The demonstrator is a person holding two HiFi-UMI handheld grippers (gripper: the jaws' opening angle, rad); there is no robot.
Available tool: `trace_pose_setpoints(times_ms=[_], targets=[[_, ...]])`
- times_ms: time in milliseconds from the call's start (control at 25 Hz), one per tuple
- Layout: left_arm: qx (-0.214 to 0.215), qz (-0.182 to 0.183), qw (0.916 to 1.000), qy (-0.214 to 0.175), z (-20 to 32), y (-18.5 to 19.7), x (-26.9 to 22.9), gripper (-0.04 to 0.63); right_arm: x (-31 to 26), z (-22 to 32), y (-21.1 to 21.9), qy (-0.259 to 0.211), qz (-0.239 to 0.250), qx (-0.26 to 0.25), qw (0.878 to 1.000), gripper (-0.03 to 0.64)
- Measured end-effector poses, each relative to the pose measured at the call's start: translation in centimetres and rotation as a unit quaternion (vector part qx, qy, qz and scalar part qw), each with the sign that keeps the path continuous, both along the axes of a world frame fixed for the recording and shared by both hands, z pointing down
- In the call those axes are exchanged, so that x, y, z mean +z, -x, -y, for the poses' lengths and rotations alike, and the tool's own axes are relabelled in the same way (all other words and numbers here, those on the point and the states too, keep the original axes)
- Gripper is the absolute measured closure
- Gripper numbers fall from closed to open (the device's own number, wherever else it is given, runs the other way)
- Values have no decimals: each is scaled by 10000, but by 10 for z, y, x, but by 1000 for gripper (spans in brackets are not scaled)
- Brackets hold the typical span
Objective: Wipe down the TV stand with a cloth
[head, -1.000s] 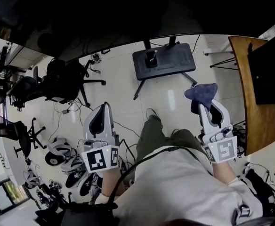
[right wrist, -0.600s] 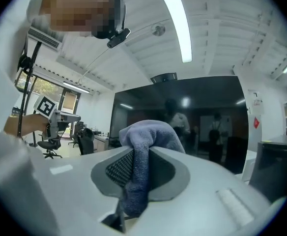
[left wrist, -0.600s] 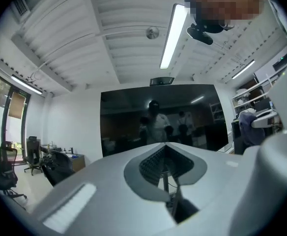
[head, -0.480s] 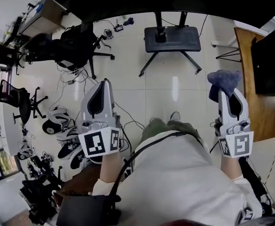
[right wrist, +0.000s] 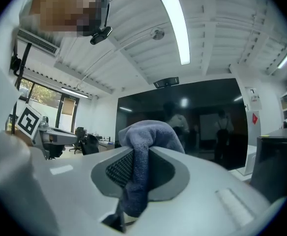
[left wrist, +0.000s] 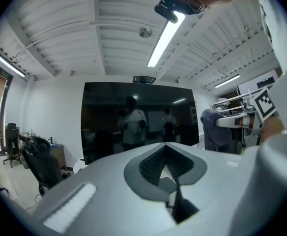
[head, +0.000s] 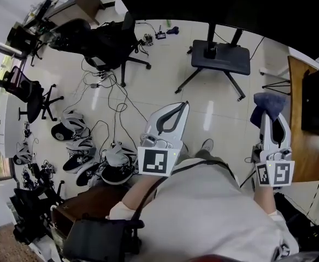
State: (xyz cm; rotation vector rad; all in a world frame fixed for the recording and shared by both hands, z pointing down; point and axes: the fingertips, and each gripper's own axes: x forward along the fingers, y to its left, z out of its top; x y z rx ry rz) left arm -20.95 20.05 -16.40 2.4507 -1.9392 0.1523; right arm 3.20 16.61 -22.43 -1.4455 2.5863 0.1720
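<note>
Blue-grey cloth (right wrist: 144, 146): we are clamping it in the right gripper (head: 270, 115), whose jaws are closed on a fold of it. The rest is bunching over the tips and hanging down between them. It is hovering to the right of the black stand base (head: 220, 54), apart from it and above the floor (head: 148, 91).
Empty tool: we are holding the left gripper (head: 176, 108) with its jaws pressed together and nothing between them, nearer to us than the stand base and a little to its left.
Stand: the base is resting on the floor as a flat dark plate with splayed legs, and two posts are rising from it.
Screen: a large dark screen (left wrist: 141, 119) is filling the wall ahead of both grippers and reflecting standing figures and ceiling lights.
Floor: pale glossy tiles are catching the light, and black cables (head: 107, 100) are trailing across them to the left of the stand base.
Chairs: black office chairs (head: 113, 42) are standing to the left of the stand base.
Table: a wooden table (head: 297, 119) is running along to the right of the stand base, carrying a dark monitor (head: 318, 100).
Ceiling: white panels are carrying a lit strip light (right wrist: 179, 28).
</note>
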Motion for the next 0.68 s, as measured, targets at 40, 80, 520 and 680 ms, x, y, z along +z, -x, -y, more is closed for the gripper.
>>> trace_pose_setpoints(times_ms=[40,80,520,680], targets=[[-9,-11,10000,-11,-1,5,5,595,4,-2,5,-6,-5,-1,10000,558],[-4,-12,10000,-30,-1,9,7,595,6,-4,10,-9,-19,4,10000,558],[251,-154,9922,-1208,22,32,-25,595,-6,-1,45,-80,-166,-34,9998,558],[346,-9,9959,-838,25,34,-32,595,-26,4,52,-98,-181,-53,9998,558]])
